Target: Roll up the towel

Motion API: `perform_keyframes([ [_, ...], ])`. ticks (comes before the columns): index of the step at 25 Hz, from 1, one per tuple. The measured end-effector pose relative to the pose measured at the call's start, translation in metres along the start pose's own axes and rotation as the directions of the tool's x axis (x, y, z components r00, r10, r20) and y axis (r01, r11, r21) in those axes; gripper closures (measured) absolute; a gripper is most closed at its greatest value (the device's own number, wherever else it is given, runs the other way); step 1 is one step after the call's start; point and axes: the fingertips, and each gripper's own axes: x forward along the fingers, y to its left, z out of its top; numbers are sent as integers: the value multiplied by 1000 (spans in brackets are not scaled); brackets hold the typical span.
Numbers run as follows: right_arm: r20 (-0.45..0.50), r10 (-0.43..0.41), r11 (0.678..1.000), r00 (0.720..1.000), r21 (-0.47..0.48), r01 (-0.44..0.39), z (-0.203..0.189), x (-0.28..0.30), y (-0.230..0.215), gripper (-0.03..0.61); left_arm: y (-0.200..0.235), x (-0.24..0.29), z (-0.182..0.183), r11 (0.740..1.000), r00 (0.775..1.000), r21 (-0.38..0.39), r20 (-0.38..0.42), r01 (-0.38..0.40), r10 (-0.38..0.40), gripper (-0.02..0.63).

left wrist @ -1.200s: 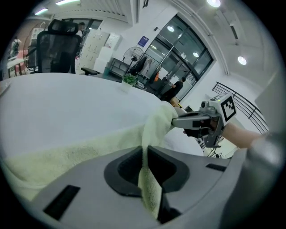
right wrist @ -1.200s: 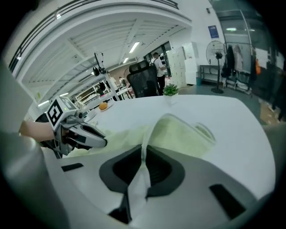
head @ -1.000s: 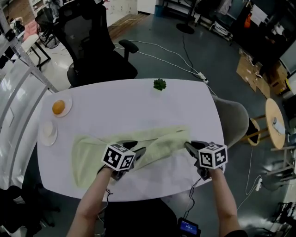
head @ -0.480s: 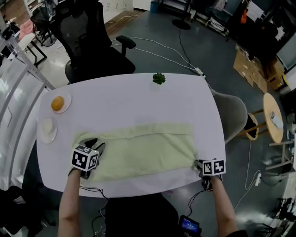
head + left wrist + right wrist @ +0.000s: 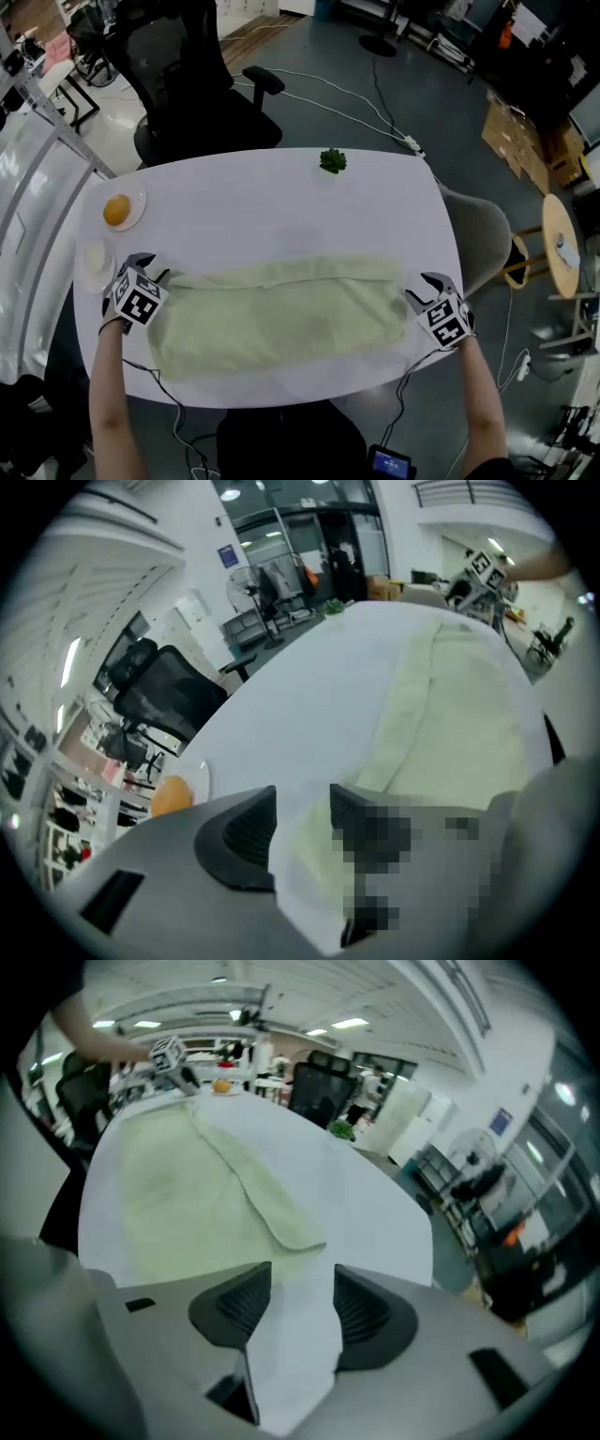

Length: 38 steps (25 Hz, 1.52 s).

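Right fingers: apart, they've just been opening up. Only bare tabletop shows in the gap, and the towel's corner sits just ahead of the tips.
Left fingers: apart too. Pale green cloth shows down in the gap, but the pads aren't pinching it.
Right gripper (image 5: 302, 1279): angled down at the right end of the towel, empty.
Left gripper (image 5: 302, 803): angled down over the left end, right at the cloth's edge.
Towel (image 5: 281, 314): light green, spread out flat and long across the near half of the table between the two grippers, with a fold ridge along its far side. Not rolled at all yet.
Table (image 5: 262, 206): white, rounded corners.
Orange (image 5: 116, 211): on a small plate (image 5: 137, 219) at the far left, well apart from the towel.
Second plate (image 5: 86, 277): just beside the left gripper.
Green sprig (image 5: 332, 160): at the far edge of the table, on its own.
Office chair (image 5: 187, 84): black, beyond the table.
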Motion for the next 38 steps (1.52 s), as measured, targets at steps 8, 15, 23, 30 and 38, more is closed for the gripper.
perform_keyframes([
  [8, -44, -1, 805, 999, -593, -25, 21, 51, 9, 391, 2, 31, -32, 978, 981, 193, -186, 84, -48, 392],
  [15, 33, 48, 831, 998, -555, -22, 45, 43, 6, 531, -10, 46, -28, 967, 981, 255, -192, 25, 25, 584],
  [23, 99, 86, 995, 991, -65, -80, 79, 71, -65, 532, 32, 20, -36, 952, 953, -97, -115, -291, 280, 589],
  [30, -41, 121, 983, 992, 144, -114, 79, 138, -79, 531, 35, 42, -47, 923, 913, -73, -196, -377, 358, 586],
  [38, -23, 107, 986, 994, 132, -103, 79, 138, -85, 482, 30, 51, -51, 922, 895, -26, -252, -386, 367, 584],
])
